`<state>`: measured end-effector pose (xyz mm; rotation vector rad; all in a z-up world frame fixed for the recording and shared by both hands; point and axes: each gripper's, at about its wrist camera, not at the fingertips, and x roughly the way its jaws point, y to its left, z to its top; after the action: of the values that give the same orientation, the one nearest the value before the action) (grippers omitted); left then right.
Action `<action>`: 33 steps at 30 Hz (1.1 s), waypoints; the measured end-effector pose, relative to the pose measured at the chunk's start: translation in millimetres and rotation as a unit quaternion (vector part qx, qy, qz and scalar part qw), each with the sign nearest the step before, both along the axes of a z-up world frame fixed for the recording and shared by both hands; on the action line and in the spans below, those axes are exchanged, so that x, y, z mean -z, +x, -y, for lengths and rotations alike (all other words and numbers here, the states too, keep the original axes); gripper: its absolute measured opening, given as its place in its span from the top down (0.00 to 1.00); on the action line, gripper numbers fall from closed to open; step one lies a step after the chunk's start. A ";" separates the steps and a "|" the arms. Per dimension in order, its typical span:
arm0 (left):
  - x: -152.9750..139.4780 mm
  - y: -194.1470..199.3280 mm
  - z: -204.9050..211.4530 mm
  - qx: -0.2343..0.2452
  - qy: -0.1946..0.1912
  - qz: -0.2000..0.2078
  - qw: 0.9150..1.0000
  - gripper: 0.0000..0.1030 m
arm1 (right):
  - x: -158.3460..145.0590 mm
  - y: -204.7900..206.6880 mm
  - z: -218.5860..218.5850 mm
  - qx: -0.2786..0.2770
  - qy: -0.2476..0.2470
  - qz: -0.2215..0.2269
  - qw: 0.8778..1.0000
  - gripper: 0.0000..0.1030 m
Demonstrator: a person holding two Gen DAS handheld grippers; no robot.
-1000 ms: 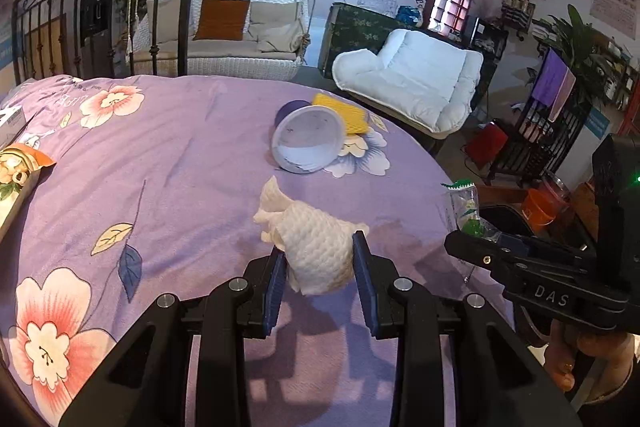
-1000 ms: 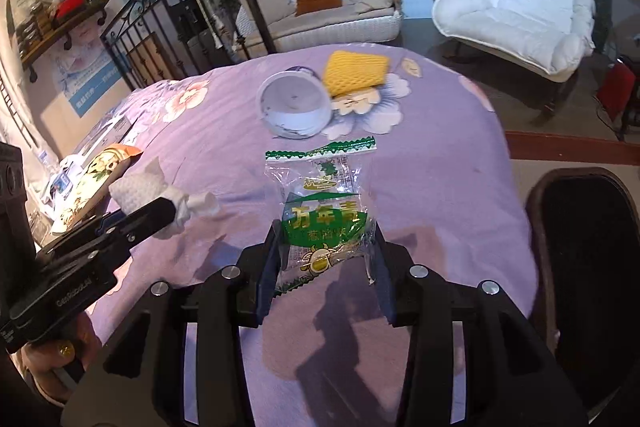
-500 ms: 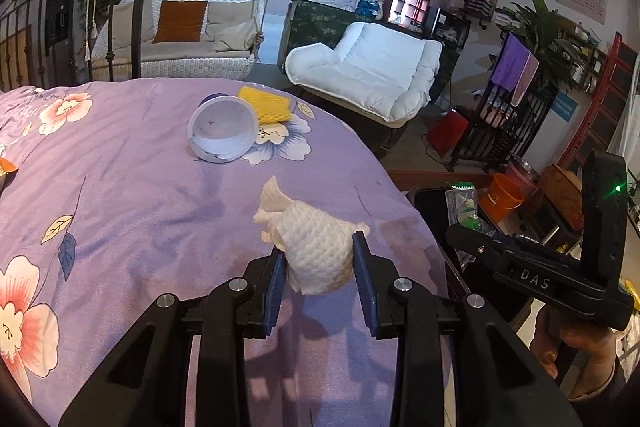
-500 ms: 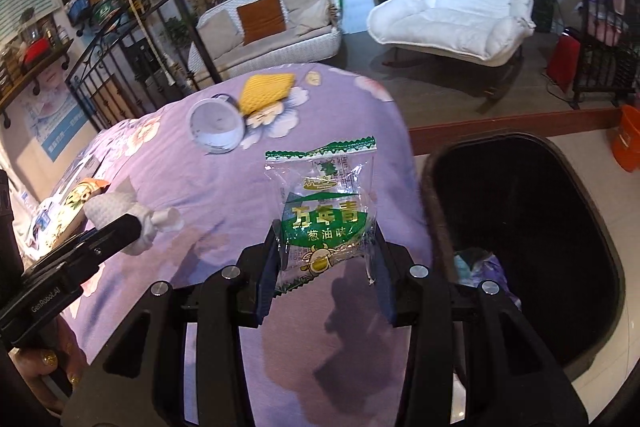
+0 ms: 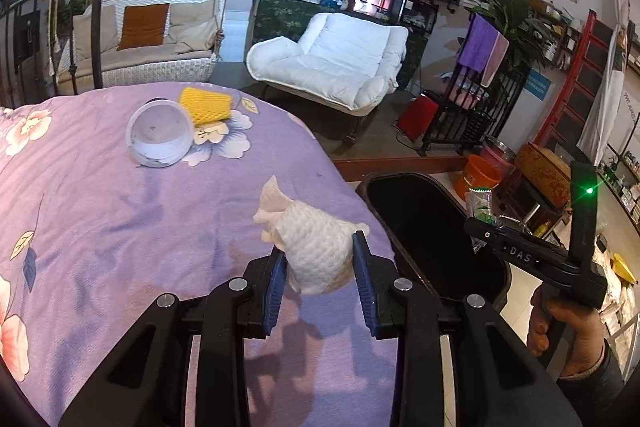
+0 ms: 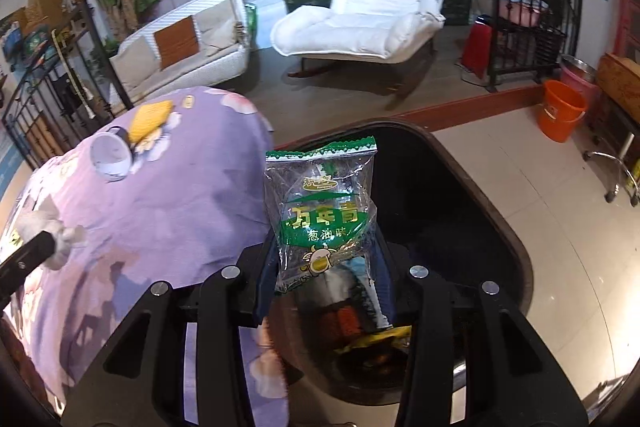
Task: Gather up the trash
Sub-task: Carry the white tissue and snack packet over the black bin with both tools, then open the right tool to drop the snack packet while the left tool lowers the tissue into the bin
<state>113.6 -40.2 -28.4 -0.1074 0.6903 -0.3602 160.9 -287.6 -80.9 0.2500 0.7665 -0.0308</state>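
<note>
My left gripper (image 5: 320, 269) is shut on a crumpled white paper towel (image 5: 314, 251), held above the purple flowered tablecloth (image 5: 120, 227) near its right edge. My right gripper (image 6: 322, 267) is shut on a clear-and-green snack wrapper (image 6: 322, 205) and hangs over the black trash bin (image 6: 460, 187), where other litter lies at the bottom. In the left wrist view the right gripper (image 5: 478, 217) with the snack wrapper (image 5: 479, 201) shows beyond the trash bin (image 5: 424, 223), held by a hand (image 5: 560, 323). A white plastic cup (image 5: 159, 133) on its side and a yellow foam net (image 5: 206, 105) lie further back on the table.
A white lounge chair (image 5: 336, 61), a wicker sofa (image 5: 152, 39), an orange bucket (image 6: 560, 109) and a black metal rack (image 5: 472, 107) stand on the floor beyond the table. A wooden step edge (image 5: 400, 161) runs behind the bin.
Both grippers have swung to the right with their loads. The right one has gone from above the tablecloth to over the bin's mouth; the left has neared the table's right edge, bringing the bin into its view.
</note>
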 end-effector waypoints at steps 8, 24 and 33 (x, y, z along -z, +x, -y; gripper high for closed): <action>2.9 4.2 27.7 0.027 0.010 -0.005 1.000 0.69 | 26.8 7.8 21.5 0.041 0.006 -0.028 0.999 0.43; 6.7 15.6 78.3 0.088 0.024 -0.015 0.996 0.69 | 9.9 -3.5 39.9 0.063 0.019 -0.004 0.998 0.27; 14.4 28.3 126.7 0.141 0.031 -0.028 0.989 0.68 | -11.5 -24.3 59.0 0.090 0.005 0.027 0.996 0.26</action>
<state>141.9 -166.8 -42.7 0.0396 0.7741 -0.6077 136.6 -346.6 -69.4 0.3282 0.6880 -0.1889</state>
